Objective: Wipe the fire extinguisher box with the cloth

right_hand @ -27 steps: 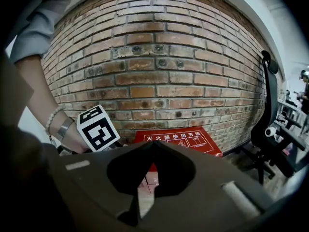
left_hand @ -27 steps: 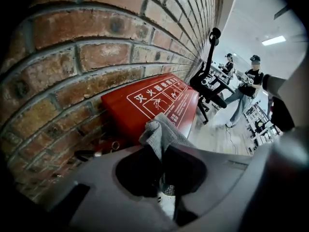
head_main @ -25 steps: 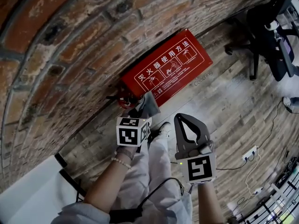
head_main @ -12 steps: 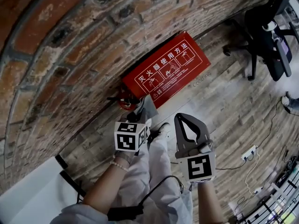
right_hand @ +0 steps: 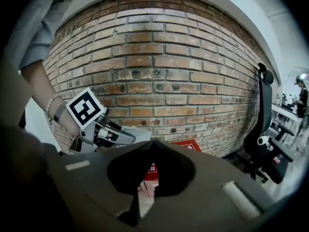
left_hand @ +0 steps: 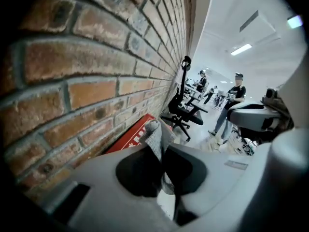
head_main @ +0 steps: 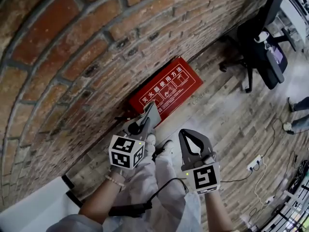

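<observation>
Left gripper [head_main: 147, 114] is pinching the grey cloth [left_hand: 155, 135], with a fold sticking up past the tips. In the middle of the head view the red box [head_main: 166, 88] sits on the floor against the brick wall [head_main: 72, 57]. The cloth lines up with the box's lower-left end, can't tell if it's touching. Right gripper [head_main: 192, 132] hangs lower right of that, jaws pressed together on nothing. Office chair [head_main: 258, 47] is in the upper right.
</observation>
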Motion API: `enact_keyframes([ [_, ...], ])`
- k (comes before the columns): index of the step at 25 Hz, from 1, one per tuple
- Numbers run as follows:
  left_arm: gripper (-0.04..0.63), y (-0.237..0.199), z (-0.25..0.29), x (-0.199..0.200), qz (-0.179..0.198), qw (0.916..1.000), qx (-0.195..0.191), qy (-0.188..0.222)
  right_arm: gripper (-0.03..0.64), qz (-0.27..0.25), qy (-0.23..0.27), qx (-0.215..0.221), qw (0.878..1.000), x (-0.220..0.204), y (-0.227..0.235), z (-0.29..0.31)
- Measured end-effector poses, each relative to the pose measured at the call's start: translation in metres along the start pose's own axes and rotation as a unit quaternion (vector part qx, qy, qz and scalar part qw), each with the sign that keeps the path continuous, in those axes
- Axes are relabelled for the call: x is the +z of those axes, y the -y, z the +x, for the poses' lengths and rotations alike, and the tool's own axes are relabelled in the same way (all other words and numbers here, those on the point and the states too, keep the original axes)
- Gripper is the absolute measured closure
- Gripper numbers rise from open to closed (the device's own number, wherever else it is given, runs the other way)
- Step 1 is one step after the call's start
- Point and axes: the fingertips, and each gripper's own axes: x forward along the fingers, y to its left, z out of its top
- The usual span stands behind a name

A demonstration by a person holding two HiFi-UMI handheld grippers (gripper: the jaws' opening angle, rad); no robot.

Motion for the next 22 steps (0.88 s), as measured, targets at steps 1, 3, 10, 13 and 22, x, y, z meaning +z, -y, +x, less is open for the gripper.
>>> enact_keyframes([
  [1, 0.583, 0.005, -0.005, 0.011, 0.011, 0.9998, -0.012, 0.007, 0.61, 0.003, 0.002, -0.004, 1.0, 0.006, 0.002, -0.005],
  [3, 0.583, 0.014, -0.015, 0.033, 0.031, 0.9989, -0.03, 0.021, 0.61, 0.005, 0.009, -0.016, 1.0, 0.02, 0.008, -0.014],
  [10, 0.583, 0.039, -0.055, 0.101, 0.068, 0.9936, -0.055, 0.071, 0.609, 0.001, 0.05, -0.058, 0.997, 0.078, 0.028, -0.047],
  [13, 0.583, 0.05, -0.076, 0.131, 0.096, 0.9887, -0.062, 0.097, 0.61, -0.008, 0.069, -0.073, 0.995, 0.103, 0.034, -0.06],
  [22, 0.583, 0.077, -0.131, 0.197, 0.163, 0.9709, -0.066, 0.162, 0.609, -0.014, 0.115, -0.104, 0.988, 0.158, 0.036, -0.095],
])
